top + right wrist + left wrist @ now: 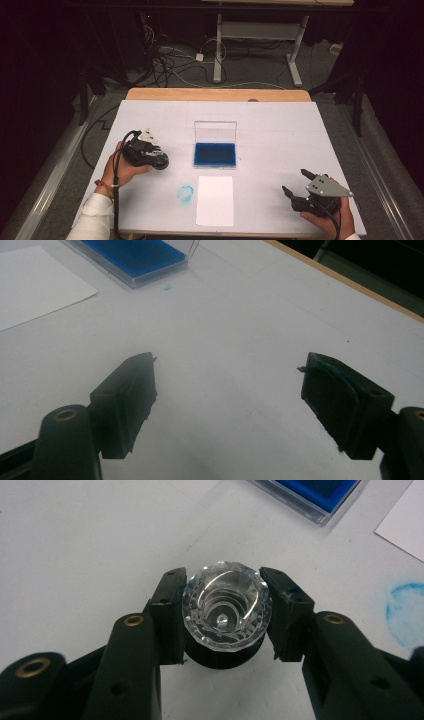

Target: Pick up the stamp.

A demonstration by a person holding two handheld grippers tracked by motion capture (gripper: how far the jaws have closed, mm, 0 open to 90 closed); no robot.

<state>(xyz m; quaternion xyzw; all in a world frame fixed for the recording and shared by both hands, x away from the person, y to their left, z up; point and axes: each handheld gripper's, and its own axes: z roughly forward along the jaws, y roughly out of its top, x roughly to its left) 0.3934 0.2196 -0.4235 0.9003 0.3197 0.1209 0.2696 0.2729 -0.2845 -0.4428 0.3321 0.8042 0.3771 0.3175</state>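
The right gripper (pixel 296 186) is being held at the near right of the table, well apart from the ink pad (pixel 215 154) and to its right and nearer the person. Its jaws are being kept wide, with nothing between them, and in the right gripper view (pixel 227 405) only bare white table surface (pixel 235 340) is being seen in the gap. The white sheet of paper (pixel 215 200) is being left flat just on the near side of the ink pad, close to it without touching. A smudged blue ring mark (pixel 186 193) is being shown on the table just left of the paper, nearer than the ink pad and to its left.

The left gripper (pixel 161 161) is being held left of the ink pad, at about the same depth, by a hand (pixel 122 167) wearing a bracelet at the wrist. Its jaws are being pressed against a stamp (pixel 226 607) with a clear faceted knob and a dark round base; both pads are being seen tight on the sides of the knob in the left gripper view (pixel 226 612). The stamp is being kept upright on the table, near the ink pad's left edge but apart from it.

The ink pad is being left open in the middle of the table, its clear lid (pixel 215 132) being stood upright along the far edge of the blue pad.
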